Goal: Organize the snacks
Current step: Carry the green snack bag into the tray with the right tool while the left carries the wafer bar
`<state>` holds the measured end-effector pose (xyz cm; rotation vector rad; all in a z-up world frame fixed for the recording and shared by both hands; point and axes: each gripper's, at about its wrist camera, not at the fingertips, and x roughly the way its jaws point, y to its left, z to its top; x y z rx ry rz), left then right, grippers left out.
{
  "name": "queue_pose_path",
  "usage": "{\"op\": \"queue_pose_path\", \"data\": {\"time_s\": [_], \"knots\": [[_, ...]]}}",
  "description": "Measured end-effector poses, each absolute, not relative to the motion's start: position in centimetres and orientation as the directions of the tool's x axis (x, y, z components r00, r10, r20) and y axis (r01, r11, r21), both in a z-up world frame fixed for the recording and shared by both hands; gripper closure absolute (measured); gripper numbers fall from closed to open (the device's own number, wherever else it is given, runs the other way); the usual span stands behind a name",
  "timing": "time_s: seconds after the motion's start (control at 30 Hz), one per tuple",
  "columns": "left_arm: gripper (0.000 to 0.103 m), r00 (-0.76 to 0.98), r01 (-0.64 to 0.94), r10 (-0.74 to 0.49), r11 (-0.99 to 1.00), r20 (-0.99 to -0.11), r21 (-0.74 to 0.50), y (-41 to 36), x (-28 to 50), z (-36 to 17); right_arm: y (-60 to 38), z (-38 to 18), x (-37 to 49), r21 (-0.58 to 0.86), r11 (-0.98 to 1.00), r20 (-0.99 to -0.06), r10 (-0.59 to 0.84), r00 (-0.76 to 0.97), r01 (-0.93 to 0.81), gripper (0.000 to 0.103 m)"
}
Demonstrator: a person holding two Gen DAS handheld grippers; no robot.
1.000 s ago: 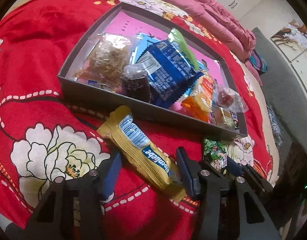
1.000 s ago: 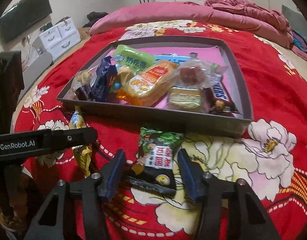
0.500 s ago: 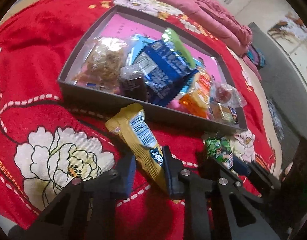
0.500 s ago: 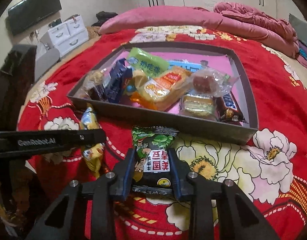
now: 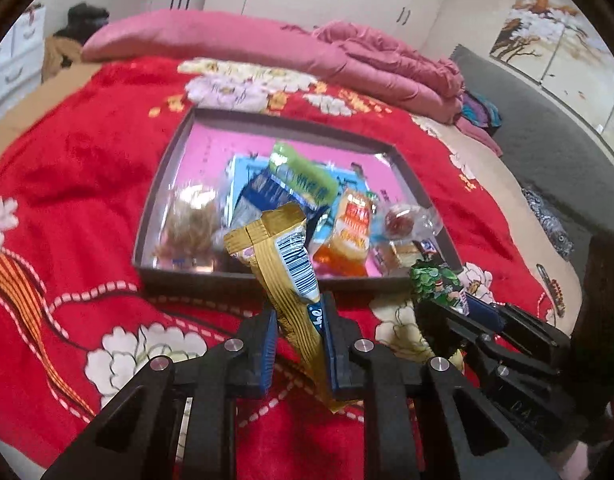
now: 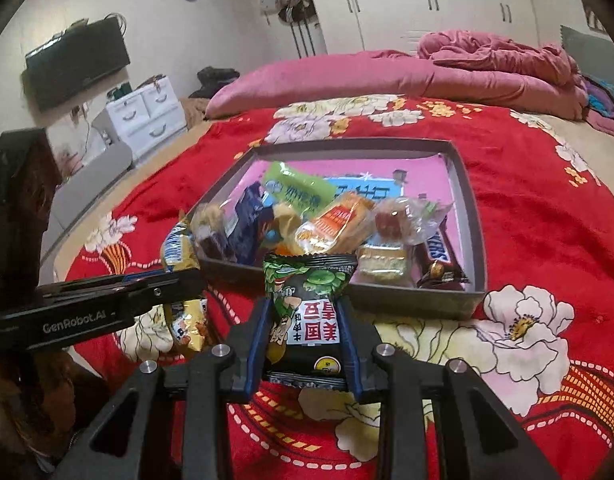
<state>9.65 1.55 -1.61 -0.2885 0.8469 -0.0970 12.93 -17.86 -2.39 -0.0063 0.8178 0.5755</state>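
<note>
A shallow grey box point(image 5: 163, 184) point(image 6: 477, 240) with a pink floor lies on the red flowered bedspread and holds several wrapped snacks. My left gripper point(image 5: 299, 328) is shut on a long gold snack bar point(image 5: 283, 256), which stands up off the bedspread in front of the box. My right gripper point(image 6: 303, 328) is shut on a green and black snack packet point(image 6: 307, 288), also lifted, just short of the box's near wall. In the right wrist view the left gripper point(image 6: 163, 284) with the gold bar point(image 6: 179, 252) shows at the left. The green packet point(image 5: 435, 284) shows at the right in the left wrist view.
A pink pillow point(image 6: 315, 80) and a bundled pink quilt point(image 6: 503, 60) lie at the far end of the bed. White drawers point(image 6: 147, 120) and a wall television point(image 6: 75, 64) stand to the left, off the bed. A grey mat point(image 5: 547, 128) lies to the right.
Both grippers shut on their snacks, the left on the gold bar and the right on the green packet, and both rose off the bedspread with them. The views tipped up towards the room.
</note>
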Motion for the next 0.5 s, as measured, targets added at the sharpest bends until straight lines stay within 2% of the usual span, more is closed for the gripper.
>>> {"op": "queue_pose_path", "data": {"time_s": [0.5], "knots": [[0.083, 0.733, -0.1, -0.121, 0.954, -0.67, -0.282, 4.5, 11.5, -0.1, -19.5, -1.1, 15.4, 0.282, 0.874, -0.626, 0.48, 0.615, -0.396, 0.07]]}}
